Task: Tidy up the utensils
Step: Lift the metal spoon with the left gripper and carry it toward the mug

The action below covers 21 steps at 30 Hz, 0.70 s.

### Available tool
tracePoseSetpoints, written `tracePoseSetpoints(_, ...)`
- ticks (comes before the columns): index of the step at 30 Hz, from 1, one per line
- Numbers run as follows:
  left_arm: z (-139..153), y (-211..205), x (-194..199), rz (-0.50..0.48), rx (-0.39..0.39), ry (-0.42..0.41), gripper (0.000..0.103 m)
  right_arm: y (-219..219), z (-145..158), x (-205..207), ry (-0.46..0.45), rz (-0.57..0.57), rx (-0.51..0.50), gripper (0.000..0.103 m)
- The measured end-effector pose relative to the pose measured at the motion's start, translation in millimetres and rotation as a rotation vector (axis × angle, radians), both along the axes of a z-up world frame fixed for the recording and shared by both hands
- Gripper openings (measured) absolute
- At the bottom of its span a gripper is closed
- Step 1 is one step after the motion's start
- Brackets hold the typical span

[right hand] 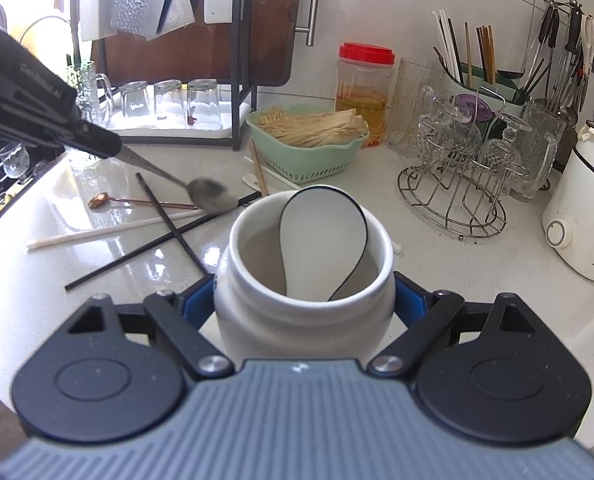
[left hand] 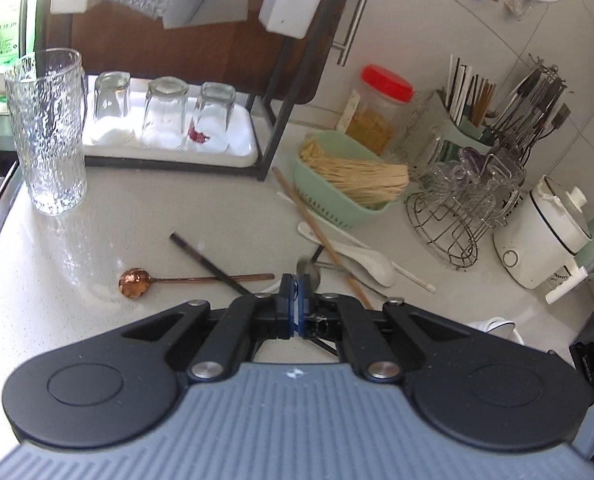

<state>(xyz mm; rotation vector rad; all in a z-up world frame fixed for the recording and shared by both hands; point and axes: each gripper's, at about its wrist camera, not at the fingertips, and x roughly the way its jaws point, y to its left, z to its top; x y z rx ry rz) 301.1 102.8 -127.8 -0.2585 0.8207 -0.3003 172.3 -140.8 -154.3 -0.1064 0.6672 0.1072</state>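
— Above the surface (right hand: pixel 77 300), what's the left gripper (right hand: pixel 113 148) doing?
— It's clamped on a metal spoon (right hand: pixel 211 196), lifted over the scattered chopsticks (right hand: pixel 169 220) and copper spoon (right hand: pixel 103 200).
— And the right gripper (right hand: pixel 305 300)?
— Pressed around a white jar (right hand: pixel 281 320) holding a ceramic spoon (right hand: pixel 321 232).

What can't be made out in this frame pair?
- Left wrist view: steel spoon blurred; its handle hidden behind the shut left gripper.
- Right wrist view: white spoon handle hidden inside the white jar.
- Right wrist view: right gripper pads covered by the jar.
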Motion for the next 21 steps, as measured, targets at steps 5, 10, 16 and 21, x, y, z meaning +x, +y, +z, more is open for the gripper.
tracePoseSetpoints(5, 8.7, -7.8, -3.1, -0.012, 0.008, -0.021, 0.001, -0.7, -1.2, -1.6, -0.013, 0.004, 0.002, 0.091)
tracePoseSetpoints(10, 17.5, -13.1, -7.5, -0.021, 0.013, -0.041, 0.001, -0.9, -1.7, -3.2, -0.02, 0.008, 0.003, 0.091)
tracePoseSetpoints(16, 28.7, -18.5, -12.6, -0.036, 0.024, -0.043, 0.001, 0.1, -1.6, -2.7, -0.024, 0.015, 0.004, 0.091)
tracePoseSetpoints(21, 47.4, -23.4, -15.8, -0.055, 0.037, -0.034, 0.001, 0.3, -1.1, -1.2, -0.023, 0.02, 0.004, 0.091)
